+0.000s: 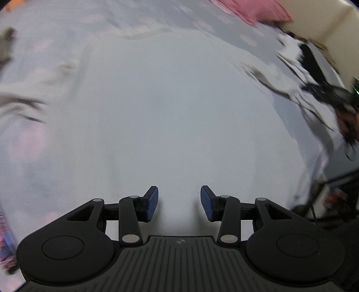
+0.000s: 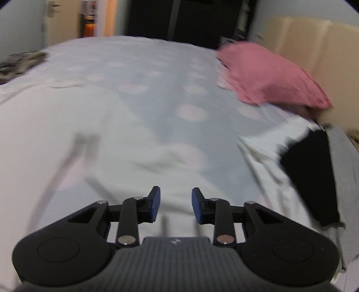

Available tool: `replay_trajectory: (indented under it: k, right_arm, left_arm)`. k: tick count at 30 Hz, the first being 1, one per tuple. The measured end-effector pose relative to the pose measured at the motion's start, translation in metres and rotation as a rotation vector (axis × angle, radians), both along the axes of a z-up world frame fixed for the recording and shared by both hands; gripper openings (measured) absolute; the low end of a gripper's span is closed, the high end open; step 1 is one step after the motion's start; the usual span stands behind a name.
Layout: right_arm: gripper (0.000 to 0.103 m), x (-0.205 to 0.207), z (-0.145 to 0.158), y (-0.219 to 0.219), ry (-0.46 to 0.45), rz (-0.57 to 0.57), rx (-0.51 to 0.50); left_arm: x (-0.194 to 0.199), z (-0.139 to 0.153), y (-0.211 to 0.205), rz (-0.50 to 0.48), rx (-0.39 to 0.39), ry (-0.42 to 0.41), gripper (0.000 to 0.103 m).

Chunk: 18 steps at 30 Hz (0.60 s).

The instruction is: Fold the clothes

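Hovering tongs [image 1: 179, 203] [image 2: 176, 205] — both agape, angled down over white garment [image 1: 170, 116]

Left wrist view looks steeply down, close over the white garment [image 1: 175, 116]. Right wrist view faces shallower across the bed [image 2: 157, 89]; both catch the pink pillow [image 1: 253, 9] [image 2: 269, 76] around one o'clock.

White garment [image 1: 179, 112], pale blue bedsheet [image 2: 157, 94] with faint pink spots, pink pillow [image 2: 269, 76], black cloth [image 2: 307, 175] on grey cloth [image 2: 343, 157], cream headboard [image 2: 314, 45], blue gripper pads [image 2: 156, 203]
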State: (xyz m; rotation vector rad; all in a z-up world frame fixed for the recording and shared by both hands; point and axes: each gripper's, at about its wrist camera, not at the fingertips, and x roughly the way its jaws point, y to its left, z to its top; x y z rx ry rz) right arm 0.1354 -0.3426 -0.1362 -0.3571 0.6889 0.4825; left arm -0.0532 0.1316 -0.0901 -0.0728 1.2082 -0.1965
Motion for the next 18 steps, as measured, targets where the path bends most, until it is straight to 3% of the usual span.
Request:
replay_trajectory:
  k: [2, 5, 7, 10, 13, 18]
  right_arm:
    - [0.047, -0.023, 0.013, 0.021, -0.03, 0.074, 0.006]
    - [0.051, -0.049, 0.042, 0.05, -0.083, 0.149, 0.029]
    - [0.056, -0.068, 0.071, 0.072, -0.136, 0.192, 0.057]
    - [0.066, -0.095, 0.117, 0.103, -0.203, 0.262, 0.107]
    - [0.072, -0.127, 0.159, 0.134, -0.26, 0.357, 0.118]
    - [0.075, -0.177, 0.207, 0.186, -0.318, 0.499, 0.06]
  left_arm:
    - [-0.009, 0.022, 0.013, 0.05, 0.058, -0.03, 0.04]
    - [-0.032, 0.066, 0.04, 0.138, 0.131, -0.071, 0.045]
    - [-0.05, 0.099, 0.057, 0.196, 0.203, -0.103, 0.056]
    - [-0.077, 0.148, 0.081, 0.28, 0.305, -0.159, 0.063]
    - [-0.098, 0.182, 0.099, 0.35, 0.282, -0.229, 0.068]
    - [-0.123, 0.193, 0.124, 0.383, 0.254, -0.293, 0.069]
